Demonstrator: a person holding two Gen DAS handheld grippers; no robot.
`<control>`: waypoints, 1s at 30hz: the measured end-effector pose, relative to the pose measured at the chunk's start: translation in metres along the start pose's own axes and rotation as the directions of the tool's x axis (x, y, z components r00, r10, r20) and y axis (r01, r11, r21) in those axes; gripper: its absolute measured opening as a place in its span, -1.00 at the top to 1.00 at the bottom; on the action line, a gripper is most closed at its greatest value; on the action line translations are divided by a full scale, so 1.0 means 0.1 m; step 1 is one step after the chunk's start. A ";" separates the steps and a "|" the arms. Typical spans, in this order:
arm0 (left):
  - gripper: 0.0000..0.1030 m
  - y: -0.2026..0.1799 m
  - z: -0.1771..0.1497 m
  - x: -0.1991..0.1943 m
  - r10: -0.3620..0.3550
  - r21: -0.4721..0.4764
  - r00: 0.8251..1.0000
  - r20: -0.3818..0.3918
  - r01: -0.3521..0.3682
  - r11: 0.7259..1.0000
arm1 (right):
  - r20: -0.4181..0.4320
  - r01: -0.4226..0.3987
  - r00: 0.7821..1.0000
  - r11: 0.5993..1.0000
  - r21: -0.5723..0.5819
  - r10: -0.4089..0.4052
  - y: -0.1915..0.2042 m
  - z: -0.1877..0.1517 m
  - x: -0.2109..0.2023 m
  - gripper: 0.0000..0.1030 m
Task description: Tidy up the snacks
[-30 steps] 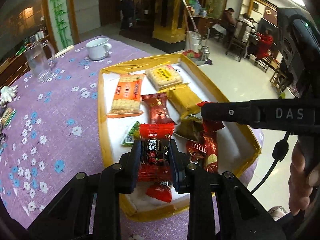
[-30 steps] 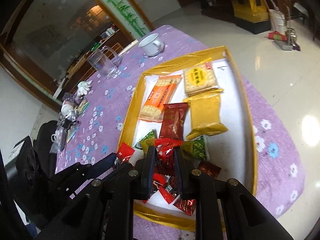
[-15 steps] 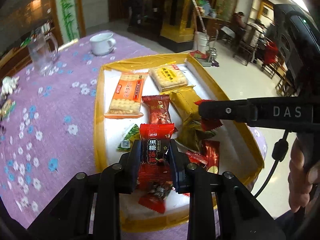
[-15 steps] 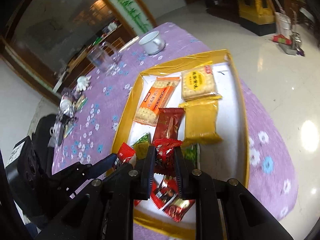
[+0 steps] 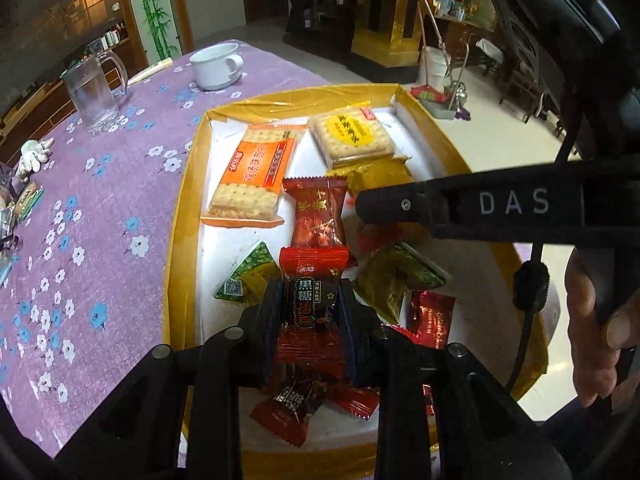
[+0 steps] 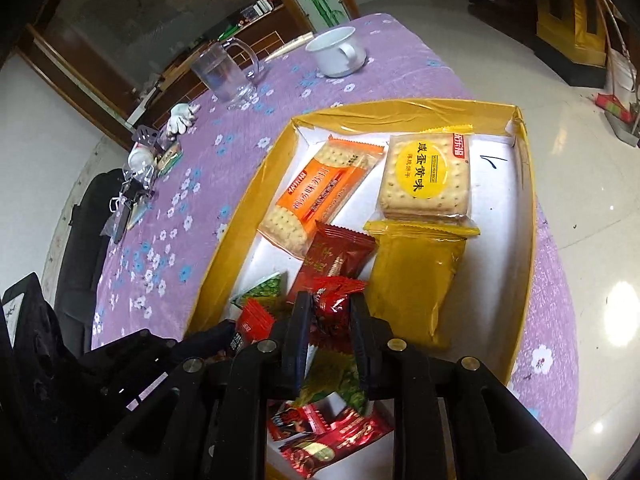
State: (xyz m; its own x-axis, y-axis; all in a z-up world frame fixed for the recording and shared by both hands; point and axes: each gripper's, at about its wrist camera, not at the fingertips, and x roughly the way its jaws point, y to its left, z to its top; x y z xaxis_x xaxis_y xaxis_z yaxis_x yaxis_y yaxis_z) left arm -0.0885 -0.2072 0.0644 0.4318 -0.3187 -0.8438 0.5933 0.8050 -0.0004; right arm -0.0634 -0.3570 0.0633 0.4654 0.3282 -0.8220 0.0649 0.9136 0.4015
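Left wrist view: left gripper (image 5: 307,304) clamps a red candy wrapper printed 黑糖 (image 5: 310,280) above the gold-rimmed white tray (image 5: 182,200); right tool's arm reads "DAS".

Right wrist view: right gripper (image 6: 329,312), jaws opening, dark-red crinkled candy (image 6: 334,300) still pinched. Yellow-labelled cracker pack (image 6: 426,178) reads 咸蛋黄味; bare tray floor along right wall.

Readable text on a tool arm and snack wrappers.
"DAS" on the black gripper arm (image 5: 508,204); "黑糖" on the red candy wrapper (image 5: 310,300); "咸蛋黄味" on the far cracker pack (image 6: 424,176).
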 end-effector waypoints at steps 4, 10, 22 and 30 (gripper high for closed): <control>0.53 -0.06 0.00 0.04 0.010 0.017 1.000 -0.020 -0.010 1.000 | -0.014 -0.006 1.000 1.000 0.015 0.006 -0.08 0.00 0.02 0.56; 0.53 -0.08 0.02 0.03 0.014 0.033 1.000 -0.019 -0.013 0.999 | 0.020 0.003 1.000 0.999 0.043 -0.004 -0.15 -0.02 -0.11 0.28; -0.02 -0.04 0.11 -0.01 0.074 0.043 0.997 0.012 -0.074 0.996 | 0.108 0.091 0.989 0.990 0.106 -0.103 -0.21 -0.19 -0.43 -0.12; -0.23 -0.02 0.15 -0.05 0.124 0.064 0.992 0.036 -0.126 0.990 | 0.160 0.140 0.975 0.985 0.105 -0.155 -0.17 -0.33 -0.64 -0.26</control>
State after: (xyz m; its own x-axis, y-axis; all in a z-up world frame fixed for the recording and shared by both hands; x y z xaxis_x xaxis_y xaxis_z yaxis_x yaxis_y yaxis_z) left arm -0.0815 -0.2150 0.0767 0.5263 -0.2340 -0.8175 0.5763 0.8051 0.1406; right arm -0.1236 -0.3860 0.0959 0.5847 0.1395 -0.7992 0.2213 0.9203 0.3225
